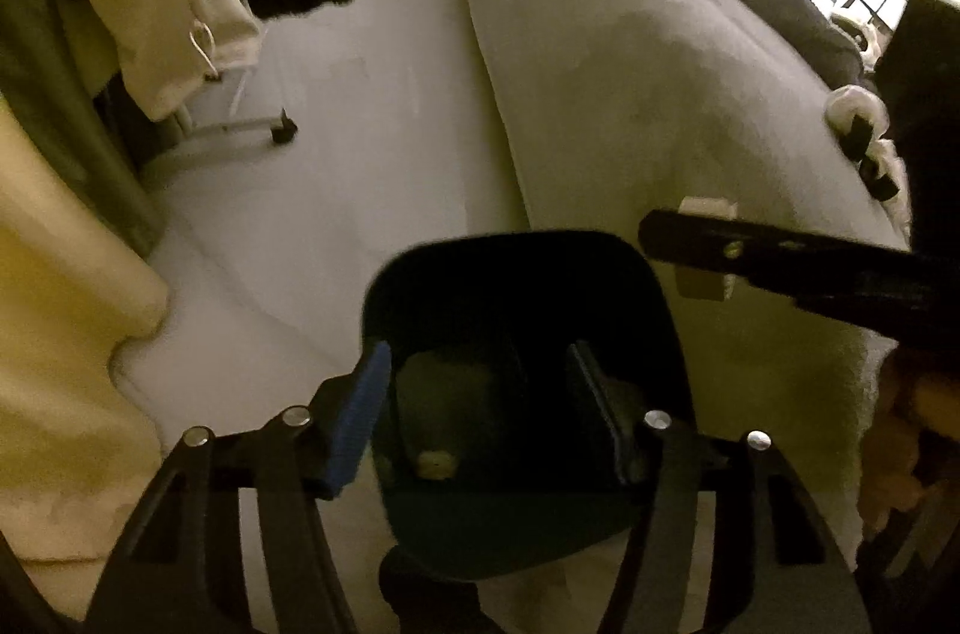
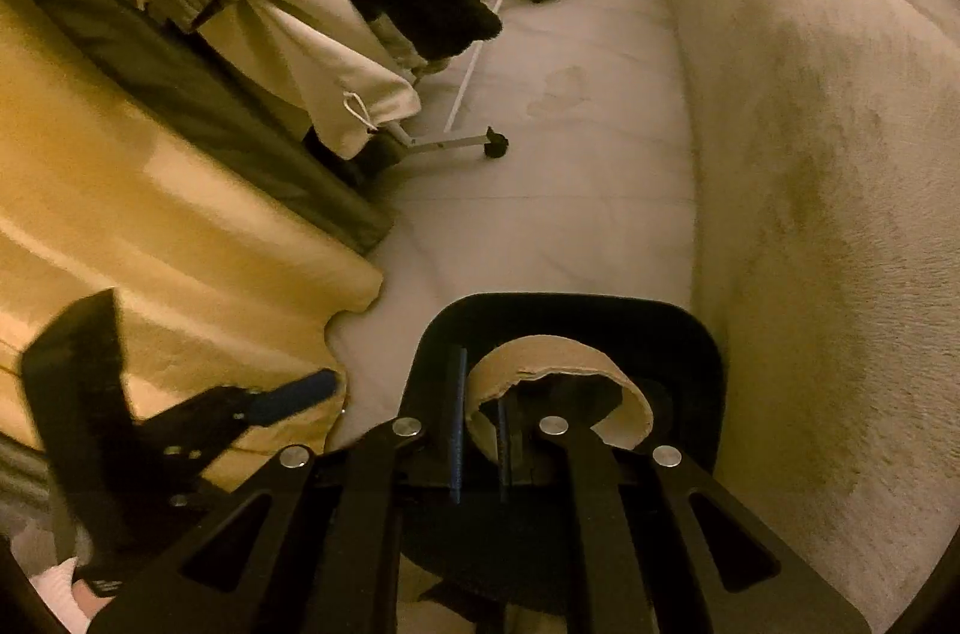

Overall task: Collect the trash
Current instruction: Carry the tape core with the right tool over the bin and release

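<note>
My right gripper (image 2: 480, 445) clamped on cardboard tube (image 2: 561, 382) over black bin (image 2: 708, 364); left gripper (image 1: 480, 418) jaws apart, empty; bin holds scraps (image 1: 435, 463); bed (image 2: 810, 154) beside.

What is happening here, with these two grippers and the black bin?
A person is collecting trash with a gripper in each hand. The right gripper is shut on a torn cardboard tube, holding it over the black bin on the floor. The left gripper hangs open above the bin, gripping nothing. Some trash already lies inside.
</note>
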